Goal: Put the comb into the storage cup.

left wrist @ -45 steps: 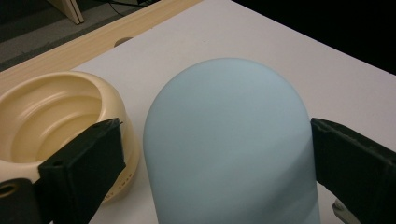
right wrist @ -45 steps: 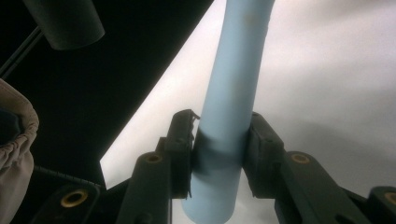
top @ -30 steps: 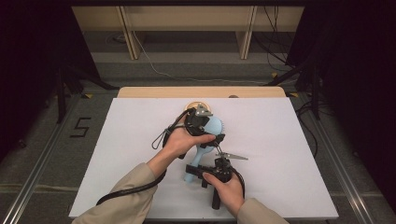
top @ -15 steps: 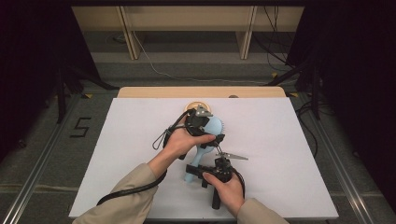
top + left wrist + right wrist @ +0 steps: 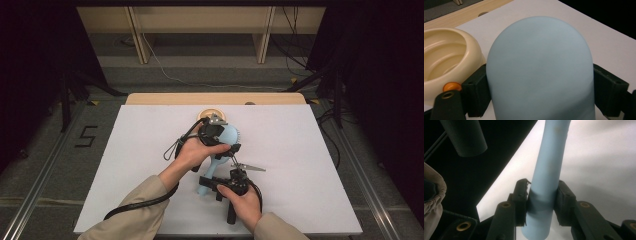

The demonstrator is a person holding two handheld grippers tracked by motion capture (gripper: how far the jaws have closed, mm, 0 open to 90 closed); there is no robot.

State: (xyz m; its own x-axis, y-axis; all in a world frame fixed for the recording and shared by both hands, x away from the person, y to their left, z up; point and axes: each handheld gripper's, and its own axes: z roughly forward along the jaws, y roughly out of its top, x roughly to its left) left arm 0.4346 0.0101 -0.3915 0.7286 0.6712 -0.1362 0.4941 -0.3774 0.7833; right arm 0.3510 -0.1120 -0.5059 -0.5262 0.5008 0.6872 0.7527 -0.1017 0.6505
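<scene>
A light blue brush [image 5: 220,150] lies near the middle of the white counter [image 5: 310,165], its head toward the far edge and its handle [image 5: 549,175] pointing back at the person.

The right gripper [image 5: 223,184] holds the handle near its end: in the right gripper view both fingers [image 5: 522,195] press against the blue shaft from either side, clamped tight on it.

The left gripper [image 5: 220,142] sits over the brush's head. In the left gripper view the rounded blue back of the head [image 5: 540,72] stands between the two fingers [image 5: 475,93], which flank it widely on both sides. They have just been closing in on it, and their pads sit right against its edges; whether they press on it I cannot tell.

A cream bowl [image 5: 446,57] stands on the counter just beyond the brush's head, near the far edge. A small orange ball [image 5: 452,86] lies at the bowl's foot, beside the left gripper's finger.
</scene>
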